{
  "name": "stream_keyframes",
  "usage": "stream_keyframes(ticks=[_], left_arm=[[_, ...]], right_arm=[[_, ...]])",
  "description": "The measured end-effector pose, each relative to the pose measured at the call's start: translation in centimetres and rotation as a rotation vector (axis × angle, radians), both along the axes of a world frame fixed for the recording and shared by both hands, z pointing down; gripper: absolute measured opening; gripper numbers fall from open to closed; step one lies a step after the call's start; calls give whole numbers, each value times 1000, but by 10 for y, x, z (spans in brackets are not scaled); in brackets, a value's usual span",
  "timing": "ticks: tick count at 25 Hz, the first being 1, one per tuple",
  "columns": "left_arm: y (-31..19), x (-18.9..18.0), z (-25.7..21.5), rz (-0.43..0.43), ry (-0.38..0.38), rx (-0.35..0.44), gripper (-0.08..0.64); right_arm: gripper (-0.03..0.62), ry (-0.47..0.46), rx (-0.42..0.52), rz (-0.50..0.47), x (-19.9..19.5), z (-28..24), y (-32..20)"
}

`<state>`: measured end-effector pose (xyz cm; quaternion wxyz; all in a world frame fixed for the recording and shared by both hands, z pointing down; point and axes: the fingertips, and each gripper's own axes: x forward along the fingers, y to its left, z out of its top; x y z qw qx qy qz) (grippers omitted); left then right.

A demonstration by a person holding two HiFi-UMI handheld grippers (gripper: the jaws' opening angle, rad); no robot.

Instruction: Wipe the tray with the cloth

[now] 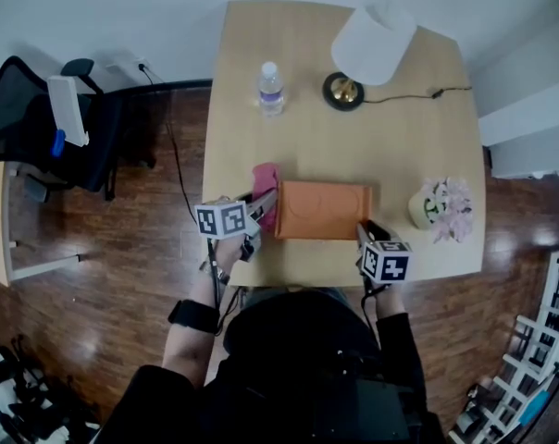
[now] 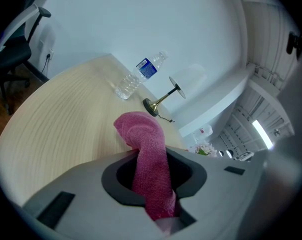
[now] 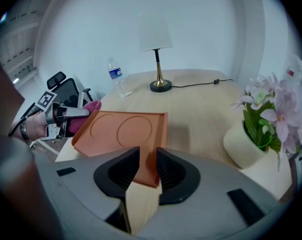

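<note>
Left gripper view | you are clamping the cloth [image 2: 143, 134] in the left gripper [image 2: 152, 184], just beside the tray [image 1: 324, 211] | right gripper [image 3: 146, 169] is pinching its near corner (thin hold) | risk: wiping pressure twisting it loose.

**Tray pinned at one corner, cloth at its left end**

The tray [image 1: 324, 209] was orange and rectangular, with a low raised rim and two round recesses pressed into its floor. It lay lengthwise near the table's [image 1: 335, 146] front edge, its near right corner clamped between the right gripper's [image 3: 143, 169] jaws. The cloth [image 1: 265, 192] was pink terry, bunched into a roll, pinched in the left gripper [image 2: 151, 156], its free end curling over just beside the tray's left end.
</note>
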<state>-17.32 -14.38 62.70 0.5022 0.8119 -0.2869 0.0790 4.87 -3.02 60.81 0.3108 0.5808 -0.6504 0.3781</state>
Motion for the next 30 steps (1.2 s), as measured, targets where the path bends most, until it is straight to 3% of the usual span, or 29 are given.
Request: stream_keyframes(ticks=[5, 7, 11, 16, 18, 21, 23, 25, 27, 30], left_arm=[[47, -2, 7, 60, -15, -18, 98], [69, -4, 15, 87, -56, -21, 99], [117, -5, 25, 103, -67, -69, 100], [169, 5, 33, 223, -71, -107, 98], [166, -4, 31, 234, -109, -77, 98], [131, -23, 28, 166, -156, -25, 98], [106, -31, 31, 142, -196, -5, 98], [88, -32, 36, 171, -262, 19, 99], [73, -27, 37, 207, -298, 39, 100], [54, -14, 39, 183, -270, 35, 100]], right_arm=[[112, -80, -42, 29, 2, 8, 6], [112, -78, -50, 22, -2, 13, 8], [112, -75, -38, 28, -1, 13, 9], [112, -87, -33, 25, -4, 14, 8], [112, -91, -28, 26, -3, 14, 8], [112, -47, -27, -8, -4, 12, 9], [112, 28, -6, -101, -16, 6, 11], [112, 94, 27, -236, -40, -1, 10], [112, 91, 22, -333, -68, 1, 12], [110, 62, -36, -364, -85, 14, 20]])
